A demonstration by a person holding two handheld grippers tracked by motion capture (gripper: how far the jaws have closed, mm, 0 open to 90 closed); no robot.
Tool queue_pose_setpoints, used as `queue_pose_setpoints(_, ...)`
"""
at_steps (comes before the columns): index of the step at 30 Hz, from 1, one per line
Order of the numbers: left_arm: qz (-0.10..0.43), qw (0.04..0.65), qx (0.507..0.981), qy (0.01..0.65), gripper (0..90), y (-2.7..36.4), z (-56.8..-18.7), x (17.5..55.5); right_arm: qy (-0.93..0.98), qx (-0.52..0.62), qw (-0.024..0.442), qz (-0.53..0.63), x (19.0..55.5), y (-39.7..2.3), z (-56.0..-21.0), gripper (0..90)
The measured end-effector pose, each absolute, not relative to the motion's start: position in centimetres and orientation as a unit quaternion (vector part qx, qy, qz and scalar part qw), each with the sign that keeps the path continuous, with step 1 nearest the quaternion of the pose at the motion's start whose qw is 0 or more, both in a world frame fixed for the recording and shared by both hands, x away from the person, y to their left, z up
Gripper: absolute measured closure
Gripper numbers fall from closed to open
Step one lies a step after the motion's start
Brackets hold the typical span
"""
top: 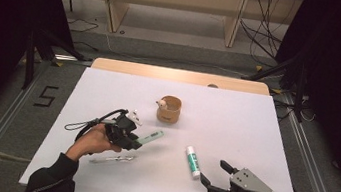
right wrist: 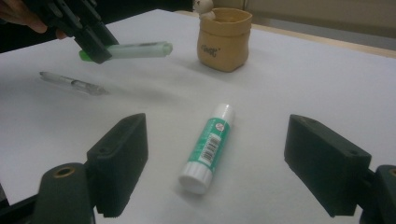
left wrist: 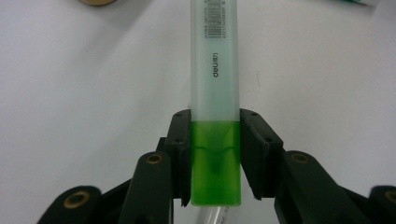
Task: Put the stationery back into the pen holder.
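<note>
Left gripper point(top: 133, 141) clamps my highlighter point(top: 151, 138) by its green cap end, lifted off the table point(top: 253, 138), barrel sticking out toward the pot point(top: 169, 109). Held so far back, it could pivot or slip and miss the pot's mouth. Right gripper point(top: 214, 173) waits wide open beside the glue stick point(top: 193, 162).

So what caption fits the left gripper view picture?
Left gripper shut on a green highlighter, above the white table.
</note>
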State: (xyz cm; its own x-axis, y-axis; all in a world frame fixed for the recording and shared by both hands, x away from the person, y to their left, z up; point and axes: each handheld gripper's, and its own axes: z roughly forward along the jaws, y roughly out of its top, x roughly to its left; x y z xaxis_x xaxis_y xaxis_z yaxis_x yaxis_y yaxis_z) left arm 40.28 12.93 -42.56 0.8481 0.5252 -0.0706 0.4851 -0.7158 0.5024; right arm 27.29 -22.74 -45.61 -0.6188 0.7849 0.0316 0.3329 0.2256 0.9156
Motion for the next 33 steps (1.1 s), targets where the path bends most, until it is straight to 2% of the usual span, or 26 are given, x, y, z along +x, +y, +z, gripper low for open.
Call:
queue_pose_setpoints(15, -0.005, 0.249, 0.941, 0.23, 66.6, 11.0, -40.9, 38.0, 0.782, 0.309, 0.259, 0.475, 26.1, -19.9, -44.9, 22.7)
queue_pose_setpoints(24, -0.017, 0.234, 0.952, 0.197, 66.6, 9.6, -40.8, 36.7, 0.808, 0.263, 0.266, 0.455, 25.2, -17.5, -44.8, 22.8)
queue_pose_setpoints(33, -0.031, 0.223, 0.955, 0.192, 66.6, 8.7, -41.3, 36.2, 0.824, 0.224, 0.289, 0.432, 24.8, -15.7, -44.7, 23.3)
